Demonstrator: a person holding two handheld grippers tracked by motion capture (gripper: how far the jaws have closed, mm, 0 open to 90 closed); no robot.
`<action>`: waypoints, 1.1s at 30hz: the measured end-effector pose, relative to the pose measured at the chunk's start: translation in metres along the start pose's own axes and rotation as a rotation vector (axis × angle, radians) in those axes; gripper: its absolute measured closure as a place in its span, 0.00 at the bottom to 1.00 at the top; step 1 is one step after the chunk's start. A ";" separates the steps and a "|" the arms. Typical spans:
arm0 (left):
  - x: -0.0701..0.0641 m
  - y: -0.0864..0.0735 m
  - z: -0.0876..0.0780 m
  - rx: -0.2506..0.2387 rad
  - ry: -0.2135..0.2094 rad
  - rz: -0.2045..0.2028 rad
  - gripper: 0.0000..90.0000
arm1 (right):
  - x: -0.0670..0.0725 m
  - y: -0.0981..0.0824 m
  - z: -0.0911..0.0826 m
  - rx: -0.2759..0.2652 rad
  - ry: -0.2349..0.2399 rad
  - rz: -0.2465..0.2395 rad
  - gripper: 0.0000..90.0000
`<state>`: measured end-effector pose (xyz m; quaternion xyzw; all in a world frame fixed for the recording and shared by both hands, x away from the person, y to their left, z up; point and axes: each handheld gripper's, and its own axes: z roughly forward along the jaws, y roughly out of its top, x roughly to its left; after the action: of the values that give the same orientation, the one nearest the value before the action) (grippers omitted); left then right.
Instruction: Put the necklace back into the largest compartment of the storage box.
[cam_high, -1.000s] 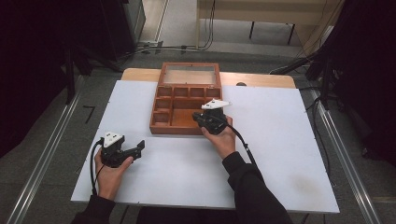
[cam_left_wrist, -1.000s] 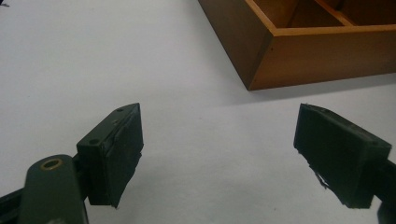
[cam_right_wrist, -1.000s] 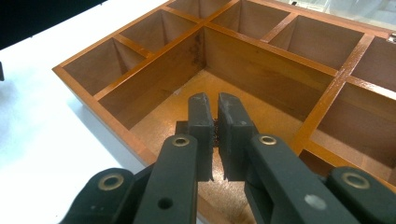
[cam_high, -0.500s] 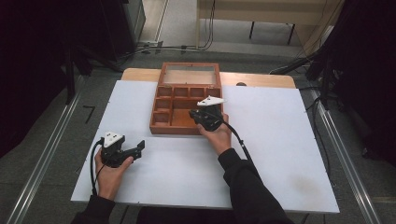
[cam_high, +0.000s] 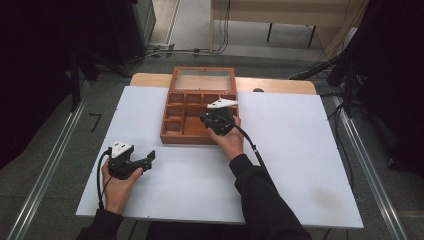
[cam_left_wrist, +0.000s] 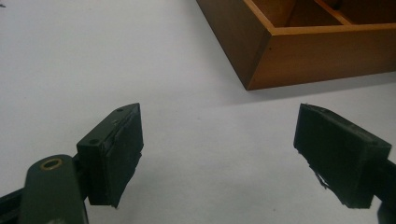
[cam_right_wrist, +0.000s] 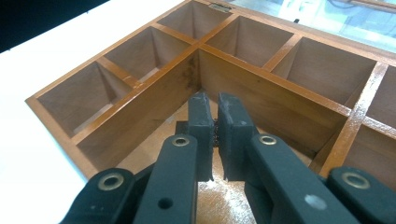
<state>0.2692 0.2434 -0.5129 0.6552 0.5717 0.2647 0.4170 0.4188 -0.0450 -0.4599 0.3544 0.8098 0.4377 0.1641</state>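
Observation:
A wooden box with several open compartments stands mid-table, its glass lid folded open behind it. My right gripper reaches into the large front compartment, low over its floor. Its jaws stand almost together, and a small dark piece shows between and beside the pads; what it is I cannot tell. My left gripper rests on the white table to the front left of the box, pointing right. Its jaws are wide apart with nothing between them, and the box corner lies ahead.
The compartments around the right gripper look bare. White tabletop stretches right of the box. The right gripper's cable trails along the forearm. Dark cabinets and floor cables lie beyond the table.
The right hand has shifted slightly left over the box. The left hand has kept still.

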 end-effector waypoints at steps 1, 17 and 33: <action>0.000 0.000 0.000 0.000 -0.001 0.000 0.18 | -0.001 0.001 0.002 0.003 -0.004 0.002 0.92; 0.001 0.000 0.001 0.002 -0.004 0.002 0.18 | -0.003 0.004 0.013 0.001 -0.019 0.014 0.73; 0.000 0.000 0.000 -0.004 -0.001 0.002 0.18 | -0.002 0.000 0.003 0.024 0.029 0.018 0.57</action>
<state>0.2690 0.2439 -0.5131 0.6549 0.5703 0.2657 0.4185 0.4218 -0.0445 -0.4619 0.3571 0.8143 0.4344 0.1441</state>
